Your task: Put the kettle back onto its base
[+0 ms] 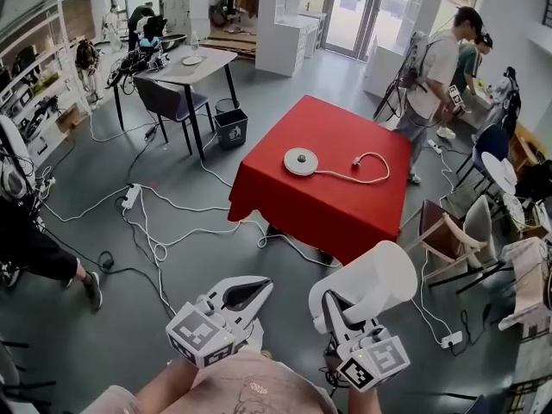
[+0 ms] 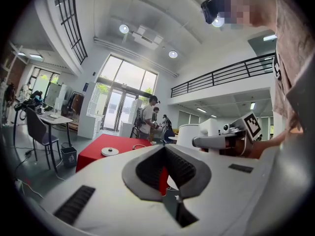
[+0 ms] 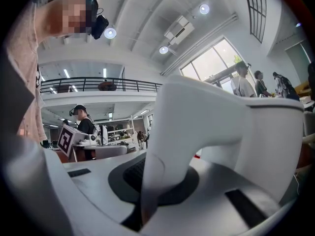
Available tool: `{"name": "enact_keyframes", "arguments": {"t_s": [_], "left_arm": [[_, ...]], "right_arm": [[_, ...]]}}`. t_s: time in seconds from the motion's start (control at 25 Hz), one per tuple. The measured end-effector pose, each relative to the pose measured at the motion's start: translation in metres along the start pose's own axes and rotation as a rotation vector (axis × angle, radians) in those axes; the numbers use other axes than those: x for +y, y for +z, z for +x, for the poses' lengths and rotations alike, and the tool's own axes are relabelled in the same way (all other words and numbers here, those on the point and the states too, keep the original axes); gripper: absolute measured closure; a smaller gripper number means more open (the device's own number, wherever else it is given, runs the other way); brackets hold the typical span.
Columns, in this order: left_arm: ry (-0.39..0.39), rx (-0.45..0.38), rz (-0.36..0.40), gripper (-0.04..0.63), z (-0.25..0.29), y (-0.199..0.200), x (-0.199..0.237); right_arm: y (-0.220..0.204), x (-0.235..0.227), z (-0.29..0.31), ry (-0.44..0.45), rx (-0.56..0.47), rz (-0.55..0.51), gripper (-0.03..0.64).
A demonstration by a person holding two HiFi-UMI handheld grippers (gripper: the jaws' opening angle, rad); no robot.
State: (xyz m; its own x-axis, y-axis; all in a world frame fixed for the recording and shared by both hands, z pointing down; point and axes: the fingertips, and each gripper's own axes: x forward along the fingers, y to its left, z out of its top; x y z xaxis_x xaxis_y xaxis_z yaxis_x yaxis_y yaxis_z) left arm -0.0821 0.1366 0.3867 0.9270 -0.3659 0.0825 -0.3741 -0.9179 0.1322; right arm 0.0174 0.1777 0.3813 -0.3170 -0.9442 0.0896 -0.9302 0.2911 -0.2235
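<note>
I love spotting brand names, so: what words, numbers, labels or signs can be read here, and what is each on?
No text is readable.
Cubes on the left gripper and right gripper: black-and-white square patterns, no letters.
Bin: white mark, too small to read.
Kettle: plain white, no brand visible.
Shirt: faint print, unreadable.

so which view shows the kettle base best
Head view: the whole kettle base shows from above on the red table. The left gripper view shows it small, distant and nearly edge-on. The right gripper view doesn't show it; the kettle fills the frame.
</note>
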Motion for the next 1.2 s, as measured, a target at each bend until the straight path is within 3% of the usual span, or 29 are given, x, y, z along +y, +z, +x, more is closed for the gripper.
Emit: {"name": "enact_keyframes", "arguments": {"t_s": [0.56, 1.08, 1.2], "left_arm": [[-0.020, -0.011, -0.005, 0.604, 0.036, 0.002, 0.033], [-0.040, 0.010, -0.012, 0.604, 0.095, 0.025, 0.096], [-0.057, 0.017, 0.021, 0.604, 0.109, 0.025, 0.115]], "right_arm": [[0.008, -0.027, 0.035, -0.001, -0.013, -0.008, 0.586], [0.027, -0.070, 0.099, -0.012, -0.012, 0.004, 0.586], [0.030, -0.081, 0.120, -0.022, -0.012, 0.011, 0.586]]}}
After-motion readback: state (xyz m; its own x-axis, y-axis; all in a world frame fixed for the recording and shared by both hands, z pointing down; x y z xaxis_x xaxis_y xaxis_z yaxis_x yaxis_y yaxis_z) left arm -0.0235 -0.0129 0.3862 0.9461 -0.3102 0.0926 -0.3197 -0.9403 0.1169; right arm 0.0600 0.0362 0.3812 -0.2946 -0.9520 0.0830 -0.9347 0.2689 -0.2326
